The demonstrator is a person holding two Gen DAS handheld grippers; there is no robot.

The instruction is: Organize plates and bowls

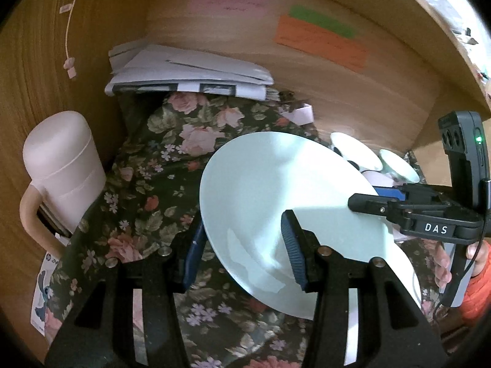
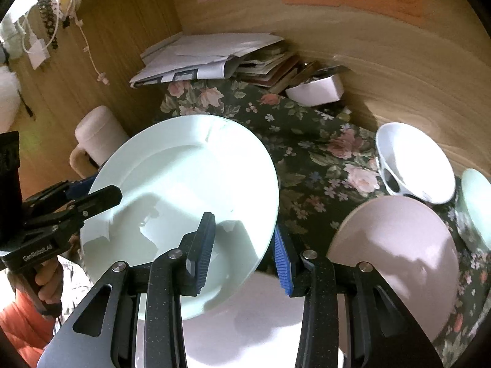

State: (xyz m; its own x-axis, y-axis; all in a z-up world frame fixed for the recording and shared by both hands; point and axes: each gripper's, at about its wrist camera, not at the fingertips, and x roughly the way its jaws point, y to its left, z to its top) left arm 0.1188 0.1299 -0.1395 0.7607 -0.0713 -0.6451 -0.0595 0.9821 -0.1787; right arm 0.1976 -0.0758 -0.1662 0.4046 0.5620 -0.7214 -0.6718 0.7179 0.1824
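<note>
Bench (image 2: pixel 399 70) under a floral cloth (image 2: pixel 322 159). The pale green plate (image 2: pixel 184 190), biggest piece, is tilted above the cloth, carried by both tools: left gripper (image 1: pixel 242 245) pinching its near rim, right gripper (image 2: pixel 242 245) pinching the opposite rim. Directly below the plate sits a white plate (image 2: pixel 260 316). Right of the green plate: a pink plate (image 2: pixel 399 239), then a white bowl (image 2: pixel 420 159) with dark spots, and another pale bowl (image 2: pixel 477 196) at the edge. Judgement: sorting is mid-way; the green plate is not yet set down, the pink plate and bowls are unstacked.
</note>
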